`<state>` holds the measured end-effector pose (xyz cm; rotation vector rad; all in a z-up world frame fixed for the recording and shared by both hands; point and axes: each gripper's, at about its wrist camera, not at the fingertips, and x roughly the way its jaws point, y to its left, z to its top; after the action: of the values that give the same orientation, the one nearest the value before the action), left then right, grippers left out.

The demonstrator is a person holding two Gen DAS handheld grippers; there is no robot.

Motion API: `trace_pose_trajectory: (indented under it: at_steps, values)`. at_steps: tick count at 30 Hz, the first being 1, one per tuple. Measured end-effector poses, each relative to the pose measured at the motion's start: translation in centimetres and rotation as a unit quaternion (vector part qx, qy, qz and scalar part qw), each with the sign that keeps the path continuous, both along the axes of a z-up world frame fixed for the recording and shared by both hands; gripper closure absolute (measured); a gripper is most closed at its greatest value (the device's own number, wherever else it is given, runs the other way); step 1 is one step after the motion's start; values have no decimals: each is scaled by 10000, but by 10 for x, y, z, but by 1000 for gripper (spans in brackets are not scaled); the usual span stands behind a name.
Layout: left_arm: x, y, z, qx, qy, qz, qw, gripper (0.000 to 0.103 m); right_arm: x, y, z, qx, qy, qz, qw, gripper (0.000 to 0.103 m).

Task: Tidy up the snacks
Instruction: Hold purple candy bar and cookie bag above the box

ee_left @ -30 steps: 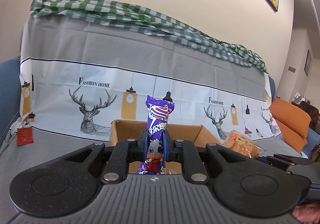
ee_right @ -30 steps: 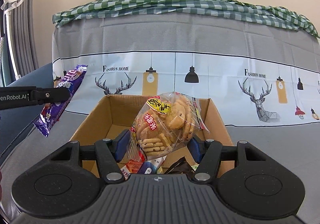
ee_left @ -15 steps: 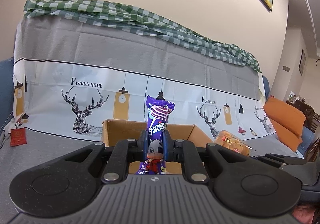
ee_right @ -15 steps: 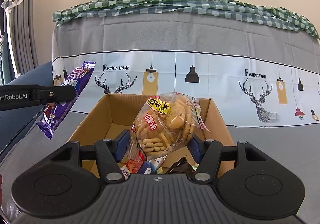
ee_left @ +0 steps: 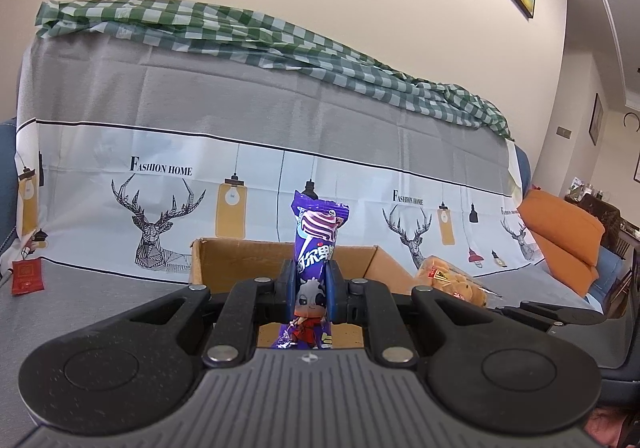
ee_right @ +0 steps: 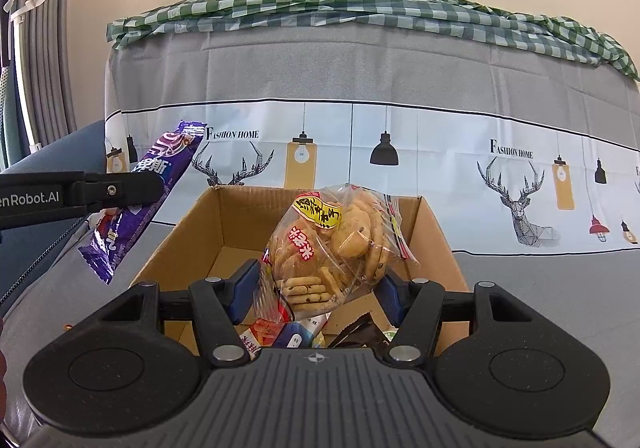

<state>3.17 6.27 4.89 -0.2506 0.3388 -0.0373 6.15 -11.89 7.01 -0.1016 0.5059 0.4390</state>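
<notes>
Left gripper (ee_left: pixel 311 286) is clamped on a purple snack packet (ee_left: pixel 316 244), blue finger pads (ee_left: pixel 289 286) pressing both flat sides at mid-length. From the left wrist view the packet's long axis runs straight up, crimped top end high, cartoon end low by the gripper body. From the right wrist view the same purple snack packet (ee_right: pixel 140 199) is tilted, top end up and toward the right, bottom end down-left, hanging off to the left of the cardboard box (ee_right: pixel 436 232) and not over it. Left gripper (ee_right: pixel 120 189) shows there as a black bar across the packet's middle.

Right gripper (ee_right: pixel 320 288) holds a clear bag of cookies (ee_right: pixel 332 244), fingers set fairly wide around its bulging lower part. Bag stands roughly upright, long axis vertical with a slight lean right, yellow label near the top, sealed red-striped edge on the right side. It sits over the open box, above the near end. In the left wrist view the bag of cookies (ee_left: pixel 448 282) peeks in at right beside the cardboard box (ee_left: pixel 240 260).

Other packets (ee_right: pixel 280 336) lie in the box bottom, near side; far half of the box floor looks bare cardboard. Box rests on a grey printed sofa cover (ee_right: pixel 520 288) with deer and lamp pattern, green checked cloth (ee_right: pixel 360 3) along the top of the backrest. Orange cushions (ee_left: pixel 560 240) far right, small red tag (ee_left: pixel 26 276) on the cover at left
</notes>
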Motion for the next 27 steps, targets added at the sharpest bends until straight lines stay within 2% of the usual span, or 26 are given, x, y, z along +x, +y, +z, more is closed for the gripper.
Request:
trace_pose_trajectory:
  at_steps: [27]
  values:
    - [0, -3, 1, -3, -14, 4, 10000, 87, -1, -2, -2, -26, -42, 13, 10000, 40]
